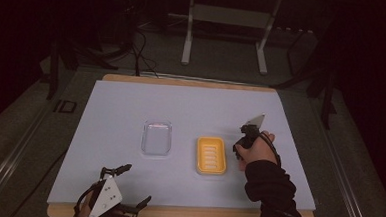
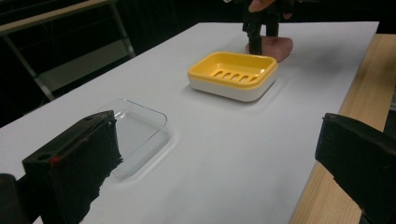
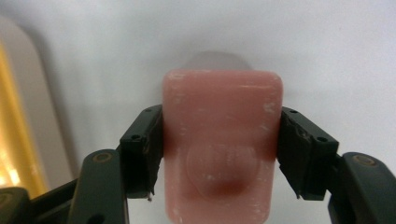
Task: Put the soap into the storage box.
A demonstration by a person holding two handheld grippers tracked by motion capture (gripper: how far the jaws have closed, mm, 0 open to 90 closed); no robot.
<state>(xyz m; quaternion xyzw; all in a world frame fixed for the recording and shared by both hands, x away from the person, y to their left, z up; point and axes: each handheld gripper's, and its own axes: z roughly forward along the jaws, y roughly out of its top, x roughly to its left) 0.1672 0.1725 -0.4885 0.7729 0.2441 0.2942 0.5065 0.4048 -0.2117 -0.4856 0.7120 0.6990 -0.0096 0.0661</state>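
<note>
- The soap [image 3: 222, 144] lies on the sheet just right of the yellow dish [image 1: 211, 155], its long axis running along the right gripper [image 3: 222, 156].
- That gripper's jaws press both long sides: closed on the soap.
- The left gripper [image 1: 127, 187], well off from the dish near the table edge, gapes wide and holds nothing.
- Likely next: lift the soap left into the dish; the right hand [image 1: 257, 149] is nearer.

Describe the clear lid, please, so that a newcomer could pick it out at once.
On the white sheet covering the table, two shallow rectangular pieces lie side by side near the middle. The clear lid is the one farther from the right gripper. Unlike the yellow soap dish beside it, it is see-through and has no slots.
</note>
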